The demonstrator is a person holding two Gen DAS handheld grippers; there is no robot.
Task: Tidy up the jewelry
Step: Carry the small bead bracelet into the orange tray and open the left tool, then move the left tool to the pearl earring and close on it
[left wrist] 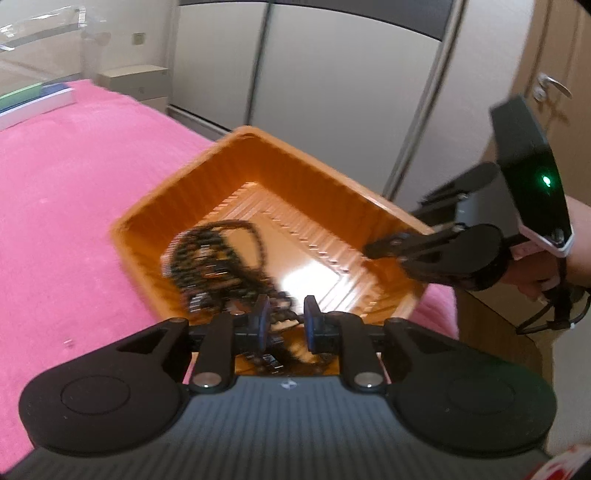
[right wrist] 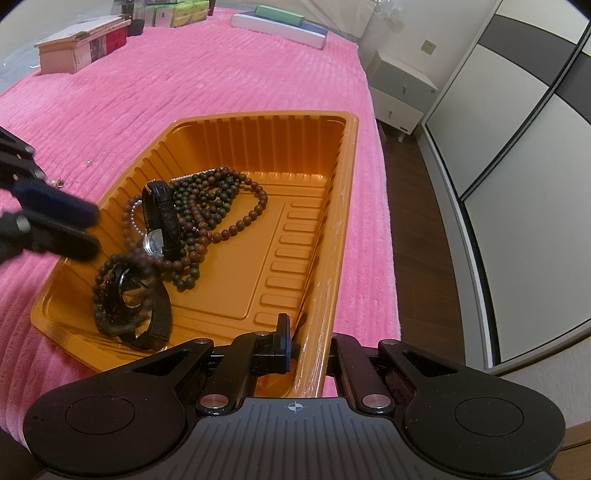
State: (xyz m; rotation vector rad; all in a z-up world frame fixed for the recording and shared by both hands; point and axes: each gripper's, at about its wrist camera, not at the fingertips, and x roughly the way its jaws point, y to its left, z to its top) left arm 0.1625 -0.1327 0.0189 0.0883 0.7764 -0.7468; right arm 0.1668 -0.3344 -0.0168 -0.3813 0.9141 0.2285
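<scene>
An orange plastic tray (left wrist: 243,132) (right wrist: 266,115) lies on a pink blanket (right wrist: 184,85). Inside it is a heap of brown and green bead strings (right wrist: 218,206) (left wrist: 207,258), a black-strapped watch (right wrist: 162,218), and a second black watch ringed by a bead bracelet (right wrist: 129,291). My left gripper (left wrist: 286,322) (right wrist: 94,230) hovers over the tray's left edge, its blue pads a narrow gap apart and pressing on nothing. My right gripper (right wrist: 295,343) (left wrist: 369,251) is shut on the tray's near right rim; its outer finger is hidden behind the wall.
Tiny loose pieces (right wrist: 59,181) lie on the blanket left of the tray. Boxes (right wrist: 74,51) and a long white box (right wrist: 280,26) sit at the blanket's far end. Right of the bed are a white nightstand (right wrist: 399,92), wardrobe doors (right wrist: 498,129) and dark floor.
</scene>
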